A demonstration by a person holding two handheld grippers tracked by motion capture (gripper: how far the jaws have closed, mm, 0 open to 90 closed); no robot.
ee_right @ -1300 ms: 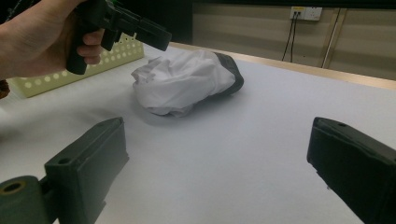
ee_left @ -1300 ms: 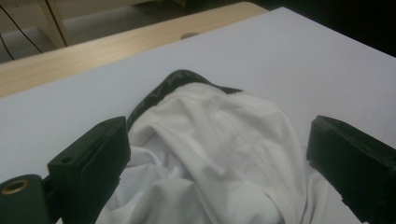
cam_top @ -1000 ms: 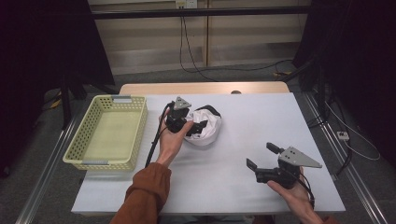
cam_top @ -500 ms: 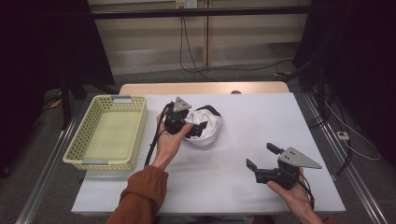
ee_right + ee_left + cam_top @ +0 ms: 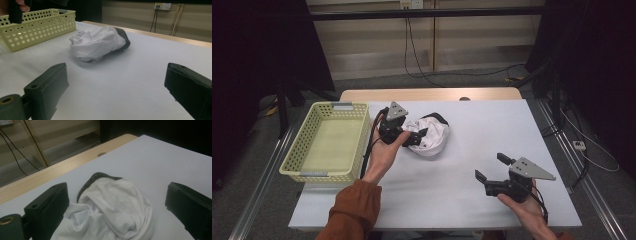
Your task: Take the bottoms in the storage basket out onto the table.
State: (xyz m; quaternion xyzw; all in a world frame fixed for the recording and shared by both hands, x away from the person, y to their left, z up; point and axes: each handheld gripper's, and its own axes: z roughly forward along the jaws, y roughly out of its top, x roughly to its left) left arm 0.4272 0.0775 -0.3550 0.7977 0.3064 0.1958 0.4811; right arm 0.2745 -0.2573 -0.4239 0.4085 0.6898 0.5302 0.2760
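A crumpled white cloth with a dark trim (image 5: 432, 135) lies on the white table, a little left of its middle. My left gripper (image 5: 414, 138) is at the cloth's left edge, open. In the left gripper view the cloth (image 5: 112, 212) bulges up between the two wide-apart jaws of that gripper (image 5: 115, 202). My right gripper (image 5: 490, 166) is open above the table's front right, well apart from the cloth. Its own view shows the cloth (image 5: 97, 43) ahead, with nothing between the jaws of the gripper (image 5: 115, 82).
A pale yellow perforated basket (image 5: 314, 174) stands at the table's left side, close to the left hand; it appears again (image 5: 32, 25) in the right gripper view. A wooden strip (image 5: 427, 94) runs along the table's far edge. Cables hang behind.
The left hand has shifted only slightly at the cloth's edge. The right gripper has held still.
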